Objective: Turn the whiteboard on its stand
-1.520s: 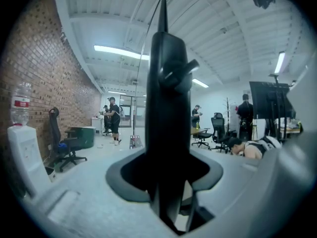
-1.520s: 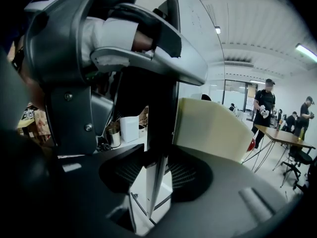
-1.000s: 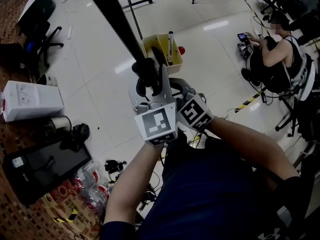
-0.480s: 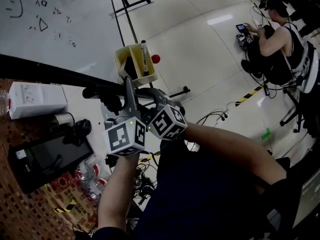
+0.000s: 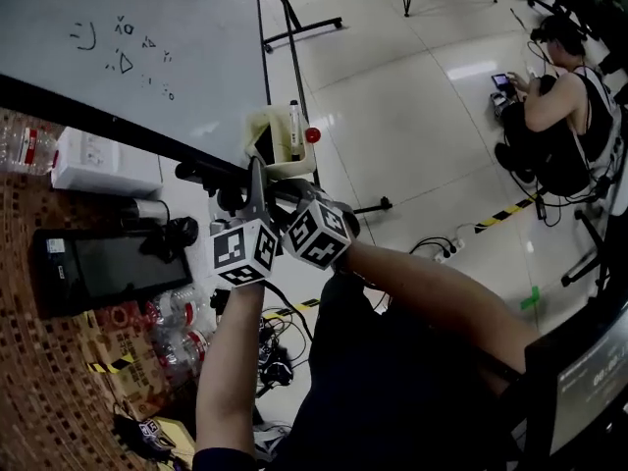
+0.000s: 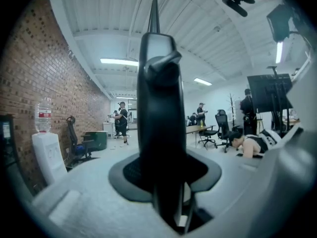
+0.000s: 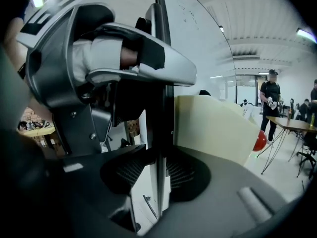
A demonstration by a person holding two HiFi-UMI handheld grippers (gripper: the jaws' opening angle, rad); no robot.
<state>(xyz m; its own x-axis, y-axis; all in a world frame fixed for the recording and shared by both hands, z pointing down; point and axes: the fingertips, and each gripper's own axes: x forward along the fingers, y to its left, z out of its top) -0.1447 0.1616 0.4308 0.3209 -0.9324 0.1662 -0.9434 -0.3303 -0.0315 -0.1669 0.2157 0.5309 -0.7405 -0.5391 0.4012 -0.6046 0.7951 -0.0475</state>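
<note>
The whiteboard (image 5: 118,37) hangs tilted on its stand, its scribbled face upward in the head view and its black frame (image 5: 108,116) running along the lower edge. A yellow pen tray (image 5: 280,135) with a marker (image 5: 293,124) and a red ball (image 5: 312,135) sits at the frame's right end. My left gripper (image 5: 253,177) is shut on the frame, which stands as a black bar (image 6: 159,98) between the jaws. My right gripper (image 5: 294,199) is beside it, its jaws closing on the board's thin edge (image 7: 159,148); the pads touch it. The tray (image 7: 213,128) shows just beyond.
A person (image 5: 559,96) sits on the floor at the far right, with cables (image 5: 437,248) nearby. Under the board lie a white box (image 5: 98,165), a black screen (image 5: 108,268) and water bottles (image 5: 162,337). The stand's legs (image 5: 304,27) reach across the floor behind.
The board has swung from edge-on to face-up, filling the upper left of the head view. Both grippers have moved left and down with its frame.
</note>
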